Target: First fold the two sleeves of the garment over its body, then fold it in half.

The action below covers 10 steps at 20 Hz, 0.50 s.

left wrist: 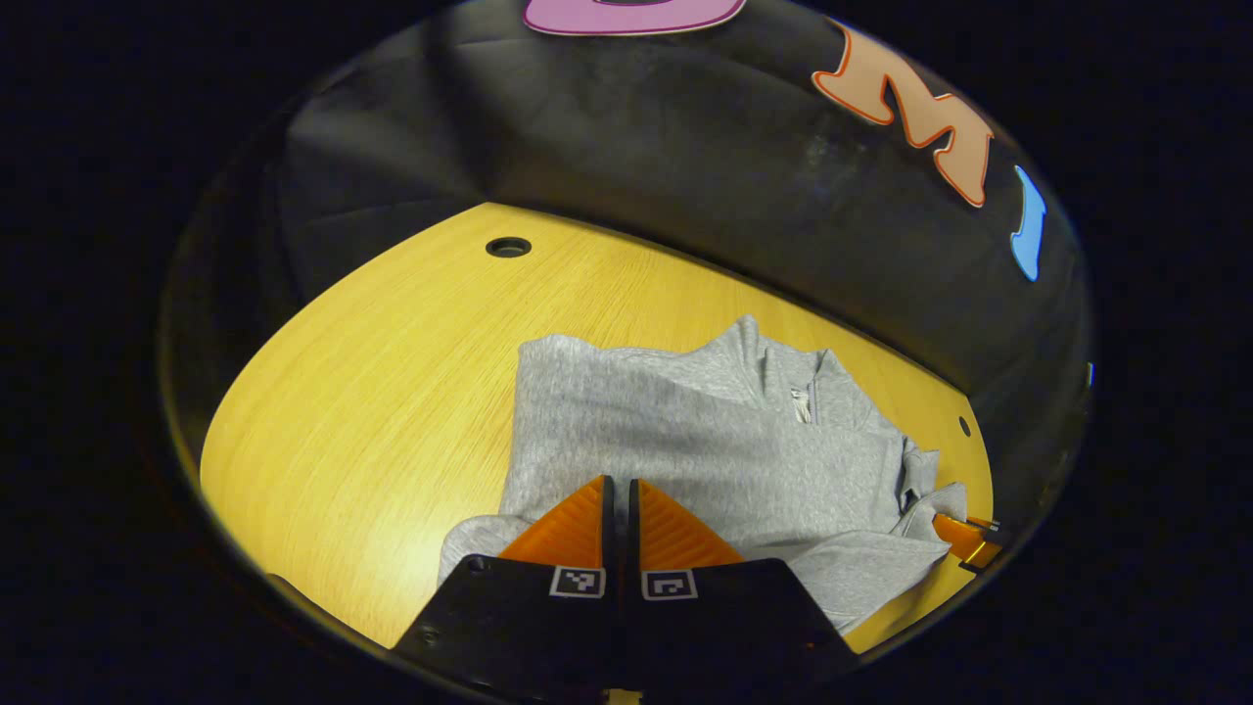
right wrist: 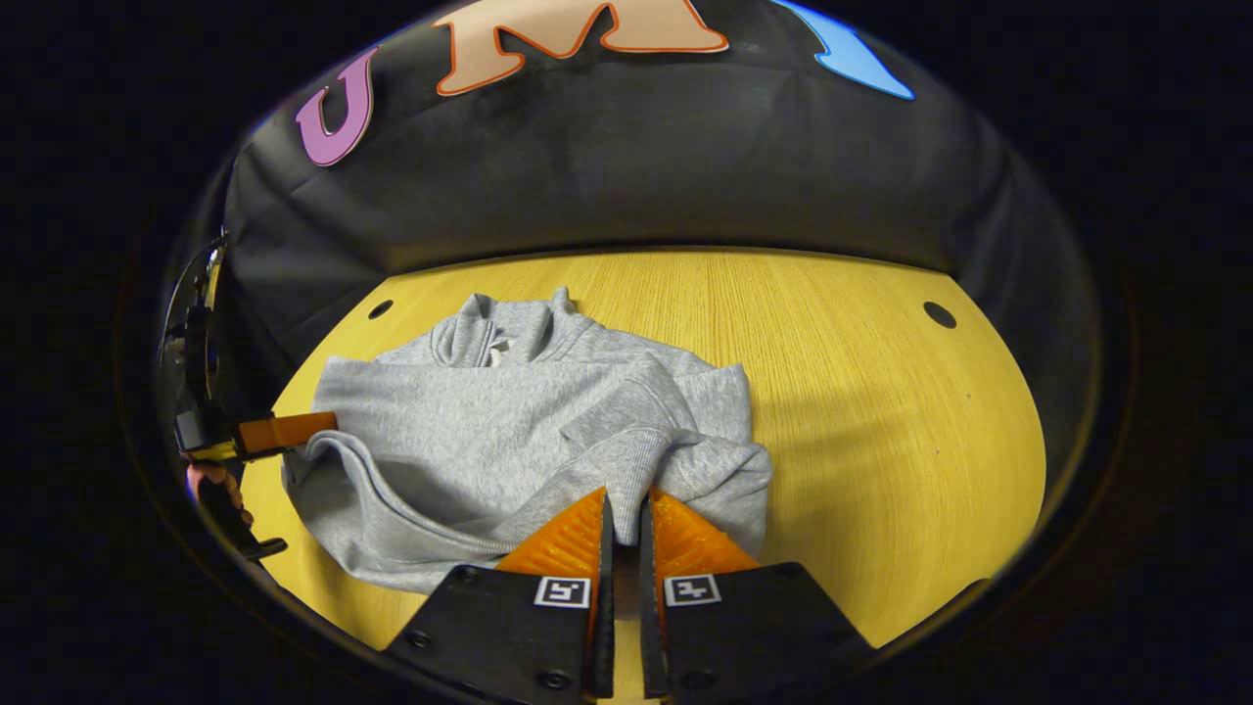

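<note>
— So where does the garment sit right now?

— Mid-table. I see a grey zip-neck sweatshirt lying on the yellow wooden tabletop, collar toward the booth's back wall. Both sleeves look drawn in over the body, so I judge the sleeve step about done and the halving fold still ahead.

— And your right gripper?

— My right gripper has its fingers nearly together, a thin slit left between them, and a fold of sleeve cuff runs into that slit. I judge it pinched, so the cloth travels with the hand rather than slipping off.

— The left one?

— In its own view my left gripper has its fingers drawn close, a narrow gap between them, resting at the hem edge over the cloth. I cannot tell whether any fabric is caught there. From the right gripper view I see it at the far side of the sweatshirt, its tip just beside the hem. Holding opposite sides makes sense for lifting the bottom edge evenly.

— Anything about the surface?

— Smooth wood grain, a few round holes near the back edge, black cloth wall behind. Nothing else on it.
</note>
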{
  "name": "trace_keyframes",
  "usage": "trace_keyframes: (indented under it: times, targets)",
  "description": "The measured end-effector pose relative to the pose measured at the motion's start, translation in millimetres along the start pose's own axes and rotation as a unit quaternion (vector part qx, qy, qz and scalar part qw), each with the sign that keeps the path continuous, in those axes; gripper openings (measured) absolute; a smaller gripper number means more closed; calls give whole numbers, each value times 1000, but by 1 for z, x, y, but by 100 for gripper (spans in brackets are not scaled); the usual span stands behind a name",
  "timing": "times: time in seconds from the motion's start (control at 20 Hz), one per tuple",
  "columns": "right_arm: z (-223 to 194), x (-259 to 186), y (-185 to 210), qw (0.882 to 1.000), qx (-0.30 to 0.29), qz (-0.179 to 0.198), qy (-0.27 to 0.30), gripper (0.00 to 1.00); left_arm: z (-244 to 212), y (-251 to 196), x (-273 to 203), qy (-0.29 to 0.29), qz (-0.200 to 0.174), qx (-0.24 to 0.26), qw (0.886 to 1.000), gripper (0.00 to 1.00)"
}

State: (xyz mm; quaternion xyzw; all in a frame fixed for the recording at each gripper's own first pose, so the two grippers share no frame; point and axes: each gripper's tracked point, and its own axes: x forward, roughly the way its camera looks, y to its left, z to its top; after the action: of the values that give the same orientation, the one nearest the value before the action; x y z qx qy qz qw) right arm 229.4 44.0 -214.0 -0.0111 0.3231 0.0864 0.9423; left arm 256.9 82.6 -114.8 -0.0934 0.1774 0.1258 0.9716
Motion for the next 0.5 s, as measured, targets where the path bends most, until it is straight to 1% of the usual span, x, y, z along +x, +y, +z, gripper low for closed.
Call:
trace_keyframes:
  times: [0.05, 0.1, 0.15, 0.2, 0.25, 0.3, 0.35, 0.4, 0.45, 0.5]
  targets:
    - [0, -1, 1, 1000, 8, 10, 1, 17, 2, -1, 0, -6, -2, -4, 1000, 0]
    - [1, -2, 6, 999, 20, 25, 4, 22, 3, -1, 0, -8, -4, -6, 1000, 0]
    - [2, -4, 13, 998, 34, 43, 7, 33, 3, -1, -1, -8, -6, -6, 1000, 0]
    - [4, -7, 19, 997, 47, 55, 10, 50, 5, 0, -2, -11, -5, -4, 1000, 0]
    - [7, -9, 17, 997, 49, 56, 6, 68, 9, -1, -5, -16, -7, -1, 1000, 0]
    - [12, -12, 18, 997, 48, 57, -2, 65, 15, -4, -10, -26, -15, 3, 1000, 0]
    - [19, -17, 18, 997, 49, 57, -13, 66, 22, -6, -16, -38, -20, 12, 999, 0]
    - [27, -22, 20, 997, 51, 58, -24, 72, 30, -9, -22, -50, -28, 24, 998, 0]
    - [35, -28, 20, 996, 52, 56, -35, 78, 38, -14, -32, -62, -39, 37, 997, 11]
    - [41, -36, 19, 996, 53, 57, -46, 90, 46, -17, -43, -76, -44, 50, 995, 33]
